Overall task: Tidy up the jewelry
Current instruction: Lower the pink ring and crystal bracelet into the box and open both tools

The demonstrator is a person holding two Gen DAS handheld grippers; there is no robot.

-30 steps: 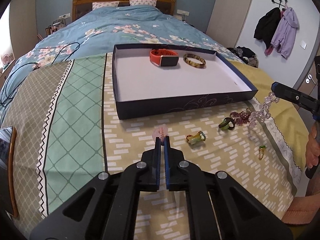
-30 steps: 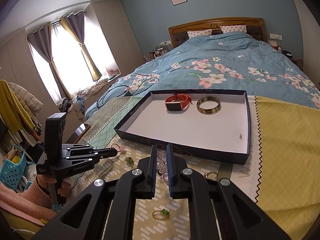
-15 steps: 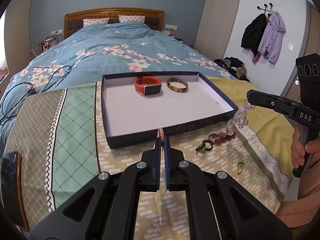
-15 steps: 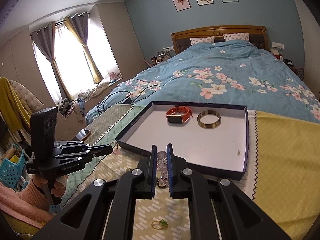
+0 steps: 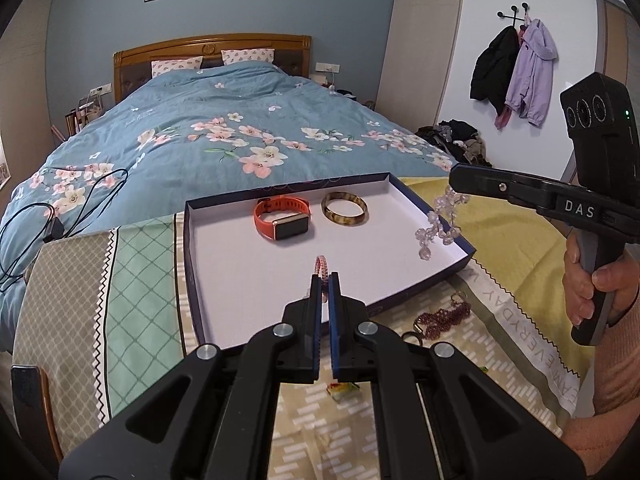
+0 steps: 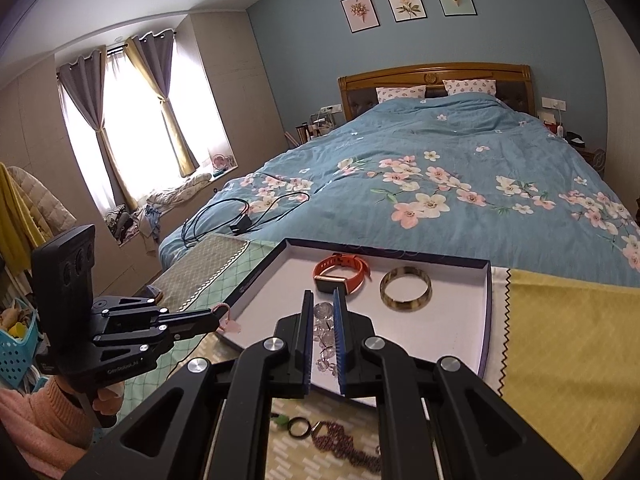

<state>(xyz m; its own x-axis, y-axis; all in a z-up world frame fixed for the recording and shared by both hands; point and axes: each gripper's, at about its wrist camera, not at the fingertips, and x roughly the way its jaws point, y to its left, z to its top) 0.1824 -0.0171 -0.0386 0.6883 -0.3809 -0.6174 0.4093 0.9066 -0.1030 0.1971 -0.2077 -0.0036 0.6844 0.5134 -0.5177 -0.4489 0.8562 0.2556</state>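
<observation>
Left wrist view: pink bracelet clenched in left gripper, crystal strand in right gripper, both carried above tray; lowering and release are judged next.

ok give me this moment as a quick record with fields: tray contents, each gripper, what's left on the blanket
tray: dark blue shallow box tray, white inside
in tray: orange-strapped smartwatch; tortoiseshell bangle
left gripper: shut on pink braided bracelet
right gripper: shut on clear crystal bead bracelet
on blanket: dark red bead chain; dark ring
</observation>
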